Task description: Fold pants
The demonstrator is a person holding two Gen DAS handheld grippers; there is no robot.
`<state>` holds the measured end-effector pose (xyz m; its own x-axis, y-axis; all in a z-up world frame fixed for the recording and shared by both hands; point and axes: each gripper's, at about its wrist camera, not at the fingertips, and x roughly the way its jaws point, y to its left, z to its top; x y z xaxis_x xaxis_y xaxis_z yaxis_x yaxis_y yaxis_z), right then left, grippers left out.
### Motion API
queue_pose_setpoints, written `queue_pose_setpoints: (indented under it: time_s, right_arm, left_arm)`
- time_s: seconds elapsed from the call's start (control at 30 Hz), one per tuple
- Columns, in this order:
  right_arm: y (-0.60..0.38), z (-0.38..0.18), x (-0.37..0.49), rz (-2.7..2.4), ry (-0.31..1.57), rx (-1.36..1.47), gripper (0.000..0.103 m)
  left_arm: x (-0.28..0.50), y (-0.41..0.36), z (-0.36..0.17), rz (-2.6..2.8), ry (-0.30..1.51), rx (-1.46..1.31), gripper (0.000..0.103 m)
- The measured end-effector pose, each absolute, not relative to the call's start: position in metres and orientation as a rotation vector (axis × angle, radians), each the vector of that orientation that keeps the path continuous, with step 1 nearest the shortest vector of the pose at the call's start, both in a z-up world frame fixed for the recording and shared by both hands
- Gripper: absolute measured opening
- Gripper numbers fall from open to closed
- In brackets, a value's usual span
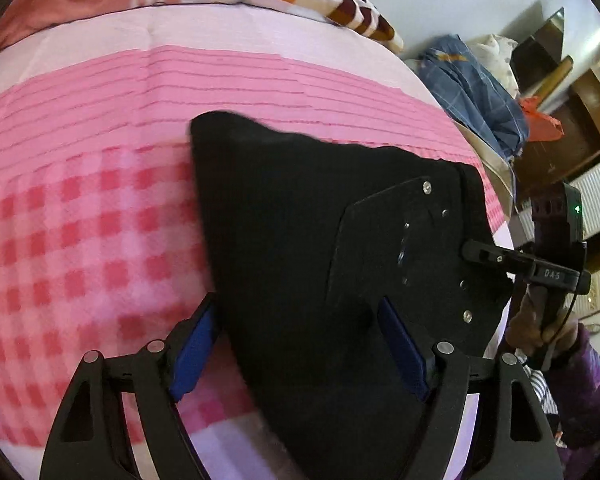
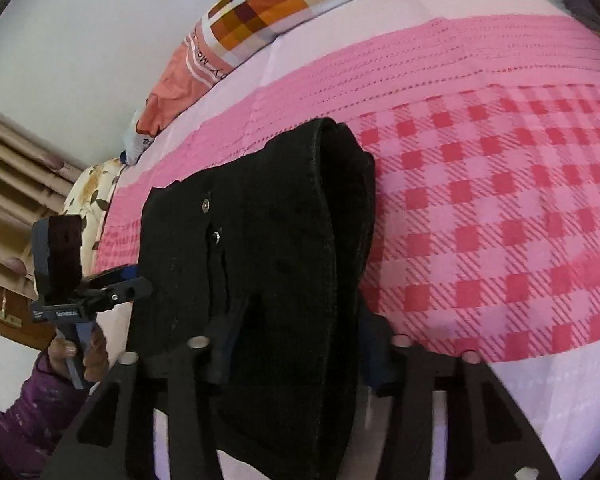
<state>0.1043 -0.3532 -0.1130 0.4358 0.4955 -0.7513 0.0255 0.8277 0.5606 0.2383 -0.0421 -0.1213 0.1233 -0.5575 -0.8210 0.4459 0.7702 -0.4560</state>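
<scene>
A: Where are the fingers of each gripper, and what lies between them?

B: Nearest in the left wrist view, the left gripper (image 1: 296, 352) stands released, its blue-padded fingers (image 1: 192, 356) wide apart. The near corner of the black denim pants (image 1: 300, 220) lies between them, untouched as far as I can see.

A: And the right one?

B: The right gripper (image 2: 296, 356) has thick folded cloth bunched between its fingers; the pads are hidden, so I cannot tell whether it grips.

A: Which way do the pants run?

B: Away from both sets of fingers, long axis pointing up the pink checked bed sheet (image 2: 500, 220) toward the plaid pillow (image 2: 260, 8). Both hands sit at the near end; the right looks closer in.
</scene>
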Motion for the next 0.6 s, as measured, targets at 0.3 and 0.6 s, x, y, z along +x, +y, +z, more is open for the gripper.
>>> queue_pose_setpoints:
  time_s: [0.3, 0.6]
  right_arm:
    - [-0.346, -0.091, 0.105, 0.385, 1.012, 0.753, 0.021]
    - [-0.255, -0.060, 0.182, 0.564, 0.962, 0.793, 0.019]
  left_arm:
    - [0.226, -0.030, -0.096, -0.706, 1.133, -0.126, 0.020]
    - [0.255, 0.062, -0.043, -0.551, 1.012, -0.197, 0.019]
